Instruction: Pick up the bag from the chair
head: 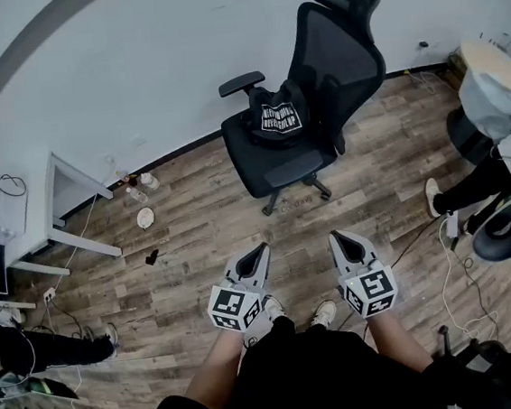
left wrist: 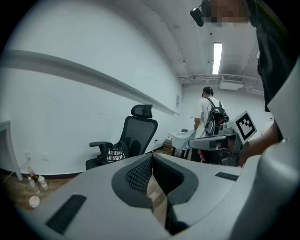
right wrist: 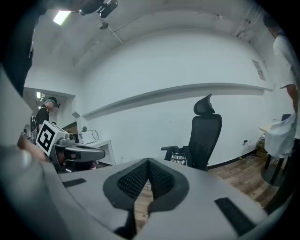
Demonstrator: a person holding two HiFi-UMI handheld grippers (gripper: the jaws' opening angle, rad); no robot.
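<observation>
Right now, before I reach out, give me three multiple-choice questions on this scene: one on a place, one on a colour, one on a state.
1. Where is the bag? A) on the floor B) on the chair seat C) on a table
2. What colour is the bag? A) black with white print B) red C) plain white
3. How are the left claw and right claw? A) both shut, empty B) both wide open C) holding the bag
Answers: 1 B, it sits on the seat; 2 A, dark fabric, white lettering; 3 A, tips together, nothing between.
</observation>
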